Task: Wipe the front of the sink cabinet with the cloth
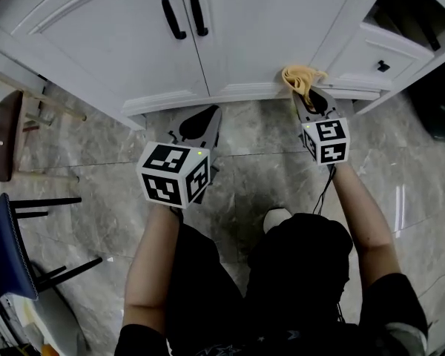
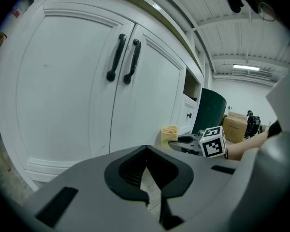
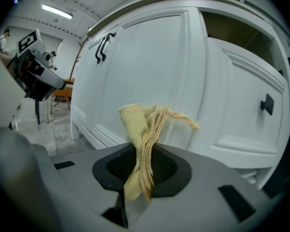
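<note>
The white sink cabinet (image 1: 119, 43) fills the top of the head view, with two black door handles (image 1: 182, 7) on its double doors. My right gripper (image 1: 309, 96) is shut on a folded yellow cloth (image 1: 302, 77), which touches the moulding at the bottom of the right door. In the right gripper view the cloth (image 3: 142, 124) sticks up from between the jaws of that gripper (image 3: 145, 151), close to the cabinet front (image 3: 150, 62). My left gripper (image 1: 206, 114) is shut and empty, held over the floor a little short of the cabinet base; its tips (image 2: 146, 151) meet.
A drawer with a black knob (image 1: 383, 66) sits right of the doors, with an open compartment above it. A blue-seated chair (image 1: 4, 251) and a red wooden stool (image 1: 4, 136) stand at the left. A dark green bin (image 2: 210, 111) and a cardboard box (image 2: 234, 127) stand beyond the cabinet's right end.
</note>
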A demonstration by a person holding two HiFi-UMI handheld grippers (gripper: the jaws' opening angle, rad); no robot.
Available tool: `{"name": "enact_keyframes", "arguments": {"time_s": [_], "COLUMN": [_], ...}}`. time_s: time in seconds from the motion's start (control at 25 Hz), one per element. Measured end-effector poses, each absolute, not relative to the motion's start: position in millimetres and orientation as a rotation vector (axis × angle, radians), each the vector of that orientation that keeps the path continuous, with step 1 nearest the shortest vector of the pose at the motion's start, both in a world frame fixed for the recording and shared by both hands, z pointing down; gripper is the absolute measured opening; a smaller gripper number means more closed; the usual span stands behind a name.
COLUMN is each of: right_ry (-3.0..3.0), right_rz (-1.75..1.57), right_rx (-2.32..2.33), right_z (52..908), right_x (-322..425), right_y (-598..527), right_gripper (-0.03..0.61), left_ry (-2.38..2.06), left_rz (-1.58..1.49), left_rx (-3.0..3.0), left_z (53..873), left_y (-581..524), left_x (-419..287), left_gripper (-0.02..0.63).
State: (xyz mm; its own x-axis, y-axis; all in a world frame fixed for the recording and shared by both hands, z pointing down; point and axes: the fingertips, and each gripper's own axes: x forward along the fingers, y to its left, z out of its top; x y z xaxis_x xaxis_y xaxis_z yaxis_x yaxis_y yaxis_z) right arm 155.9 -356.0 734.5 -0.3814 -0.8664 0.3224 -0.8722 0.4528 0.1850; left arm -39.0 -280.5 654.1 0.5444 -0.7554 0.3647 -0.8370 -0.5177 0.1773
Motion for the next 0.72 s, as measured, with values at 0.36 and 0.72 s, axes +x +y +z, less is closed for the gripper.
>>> {"name": "enact_keyframes", "arguments": {"time_s": [0.36,0.72], "right_ry": [-2.266,-2.36], "right_rz": [0.078,-0.026], "right_rx": [1.576,1.482], "right_z": [738,715], "right_x": [211,180], "right_y": [-351,-337], "right_gripper": [0.081,0.081], "left_ry": [-1.273,-1.357], "left_rz": [0.362,0.433], "left_rx": [2.45,2.494], "left_z": [672,656], "left_y": [-293,-300], "left_x": [-24,-94], "left_gripper": [0.017,0.017]}}
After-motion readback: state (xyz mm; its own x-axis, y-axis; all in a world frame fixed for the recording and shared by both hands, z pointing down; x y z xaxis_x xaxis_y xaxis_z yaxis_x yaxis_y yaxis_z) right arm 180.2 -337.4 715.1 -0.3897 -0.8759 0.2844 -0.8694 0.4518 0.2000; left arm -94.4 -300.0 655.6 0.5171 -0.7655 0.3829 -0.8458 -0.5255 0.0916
